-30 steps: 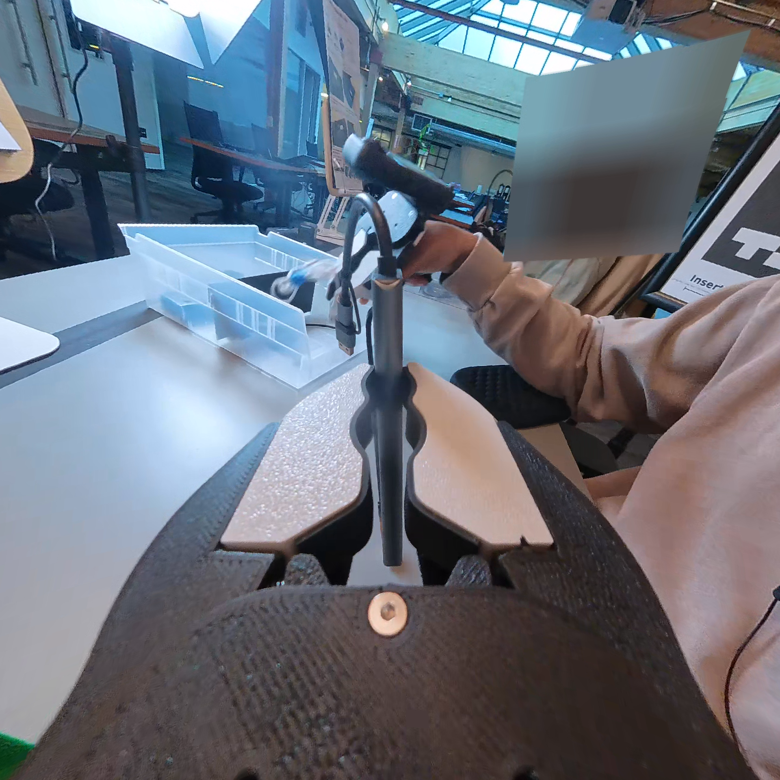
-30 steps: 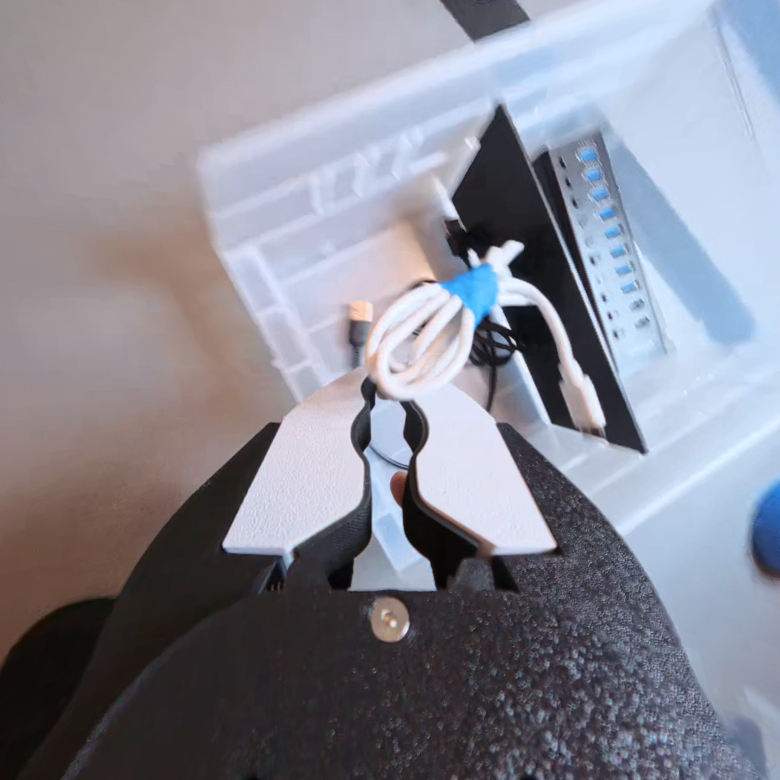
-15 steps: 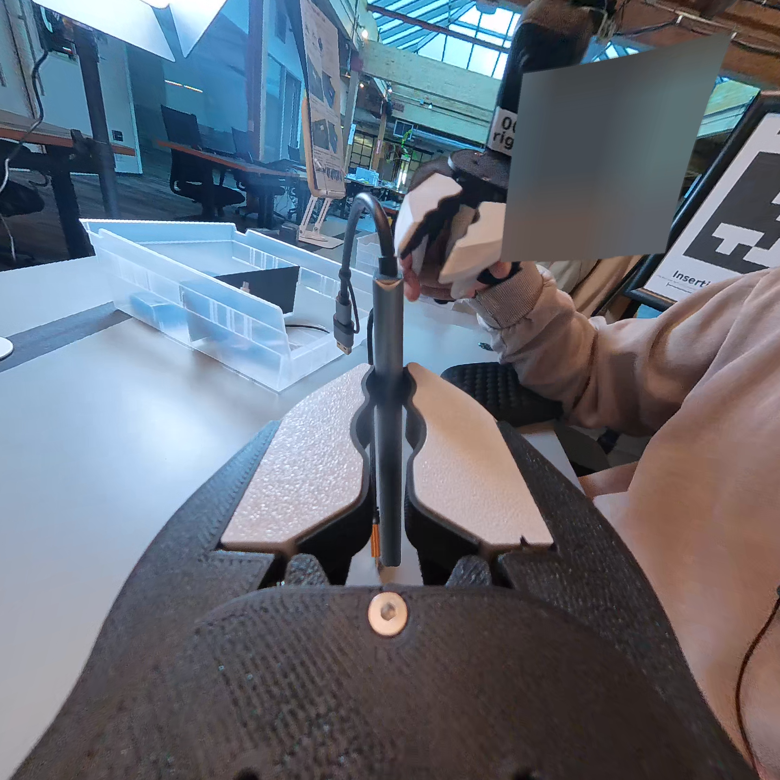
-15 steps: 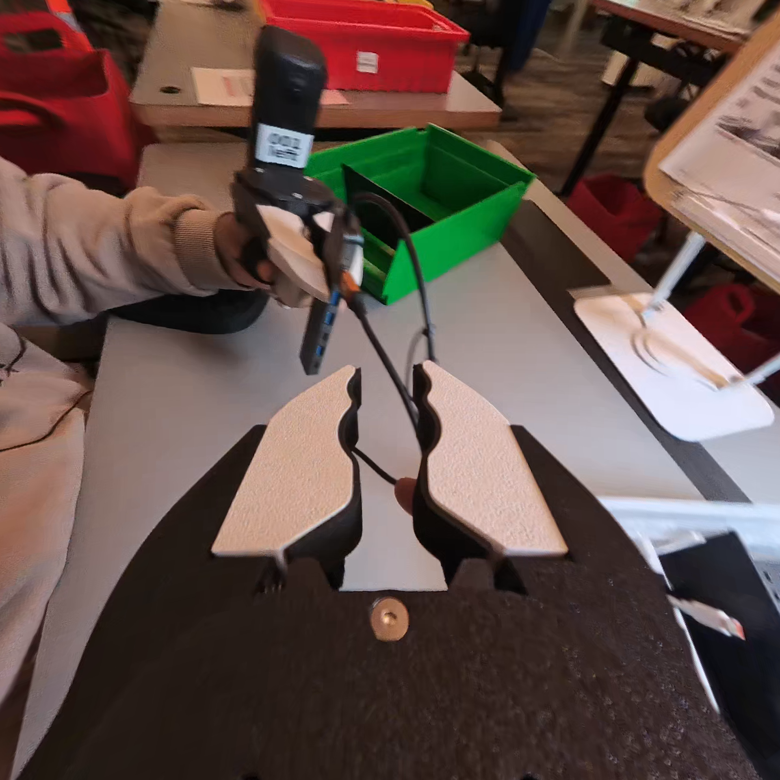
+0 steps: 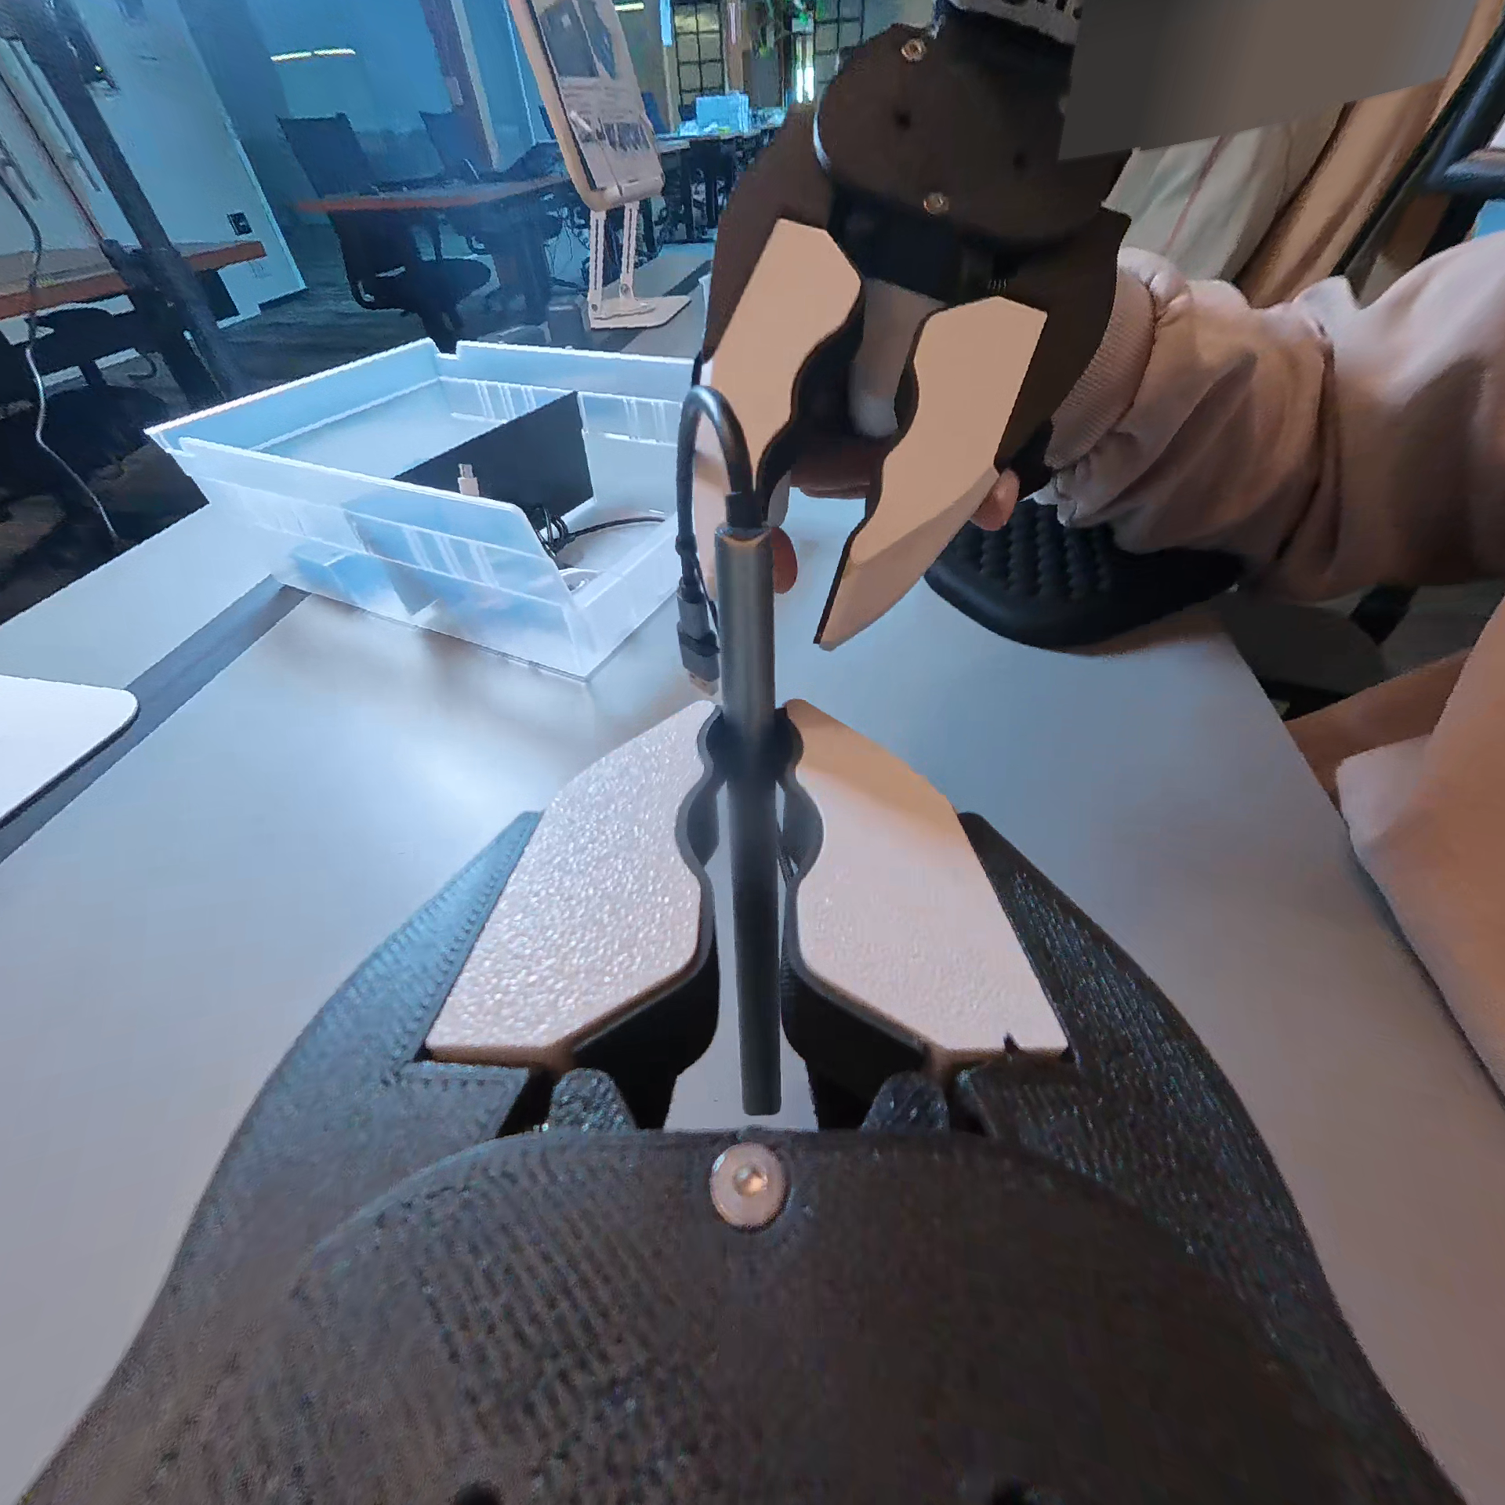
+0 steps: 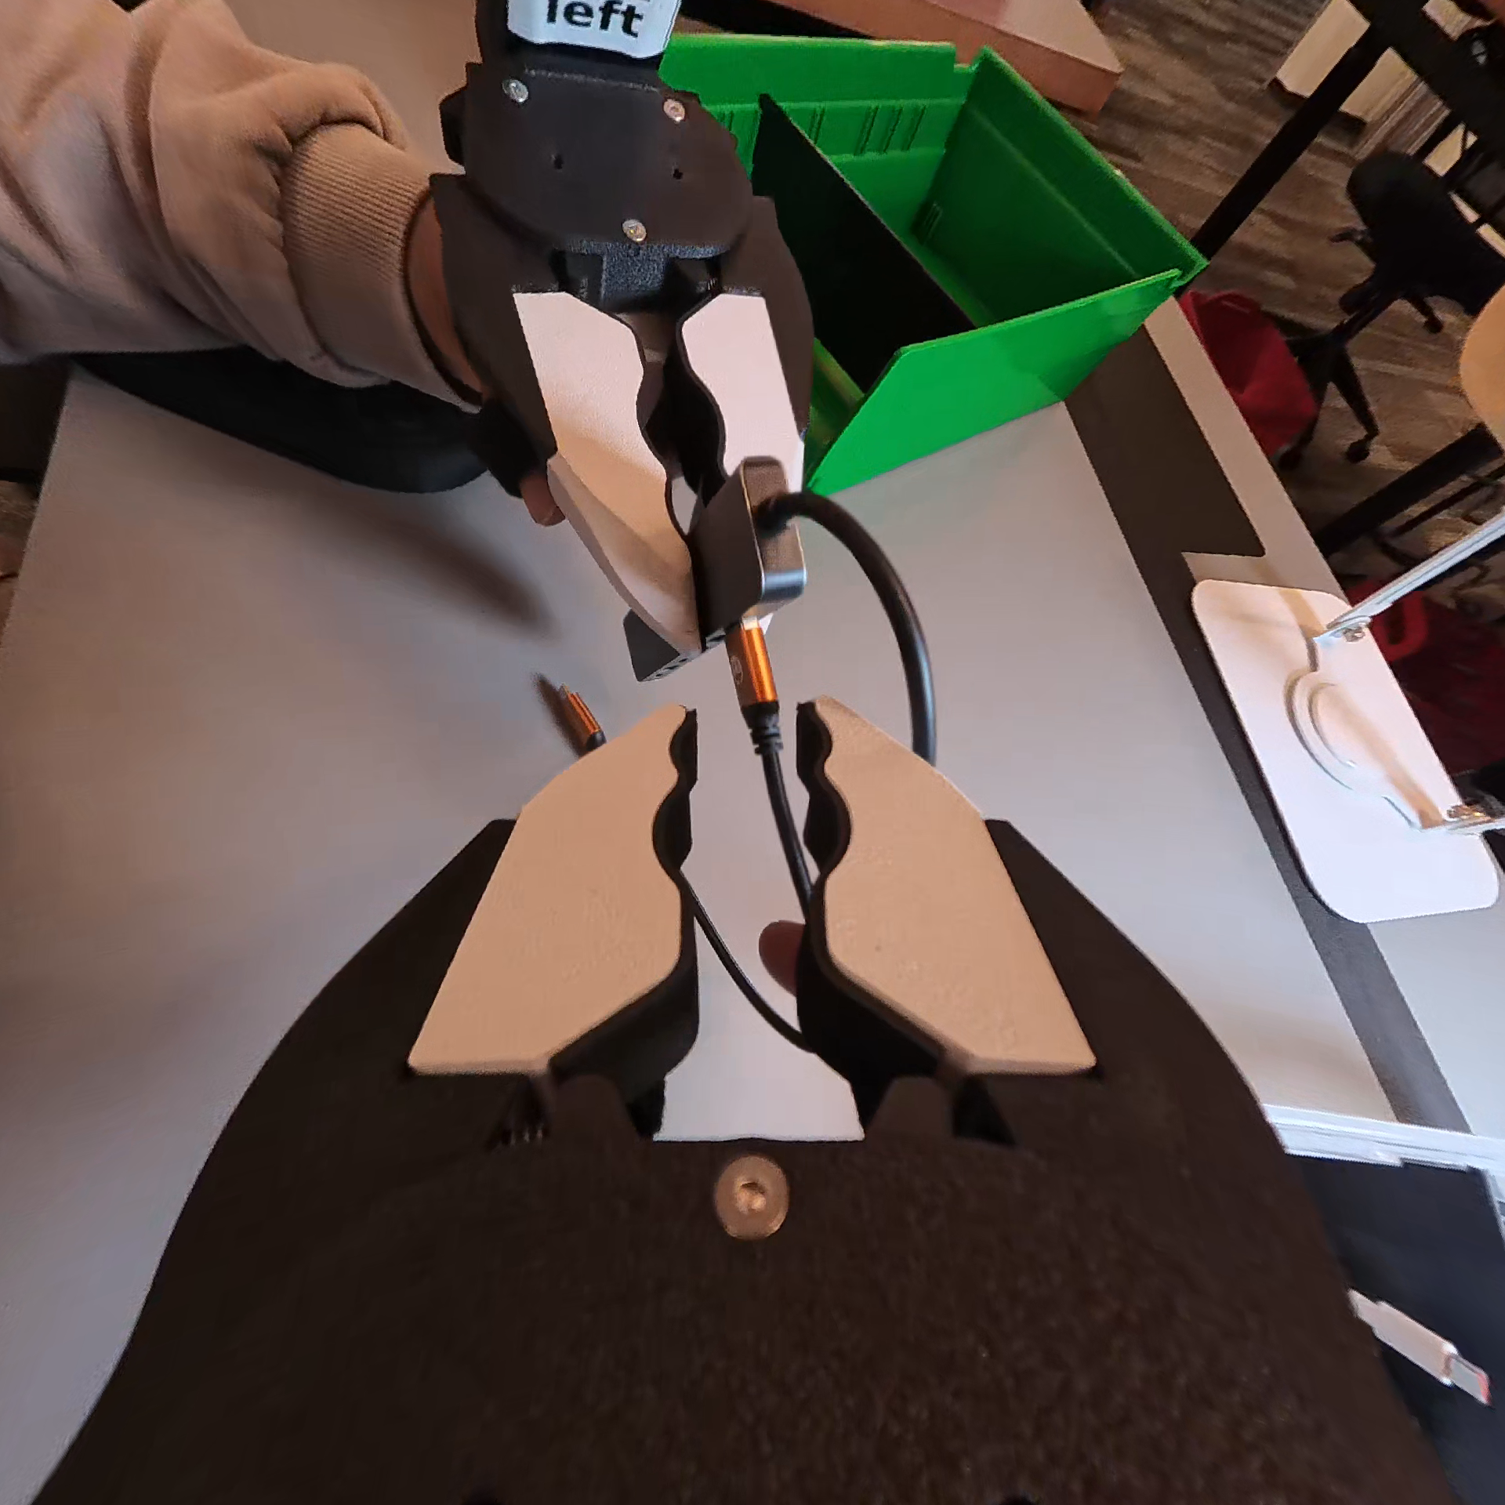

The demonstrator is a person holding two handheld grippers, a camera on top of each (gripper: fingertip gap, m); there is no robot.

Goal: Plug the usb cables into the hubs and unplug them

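My left gripper [image 5: 749,717] is shut on a slim grey USB hub [image 5: 745,619], held upright and edge on. The hub's own black cable [image 5: 708,423] loops over its top and ends in a loose plug [image 5: 699,643]. In the right wrist view the hub [image 6: 737,546] has an orange-sleeved plug [image 6: 753,668] in a side port. My right gripper [image 6: 745,708] is open just below that plug, and the plug's black cable [image 6: 786,806] runs loose between its fingers. A second orange plug [image 6: 578,717] lies on the table. The right gripper also shows in the left wrist view [image 5: 802,562], open.
A clear plastic bin [image 5: 423,521] with a black divider and cables stands on the grey table [image 5: 326,774] at the left. A green bin [image 6: 977,269] stands behind the left gripper. A white lamp base [image 6: 1336,749] sits at the table's right. A person's sleeve [image 5: 1262,423] is close. My two grippers' fingertips are within a few centimetres of each other.
My right gripper let go of the white cable bundle at the clear bin, swung round and came up to the hub, open around the orange plug's cable. The left gripper kept hold of the hub.
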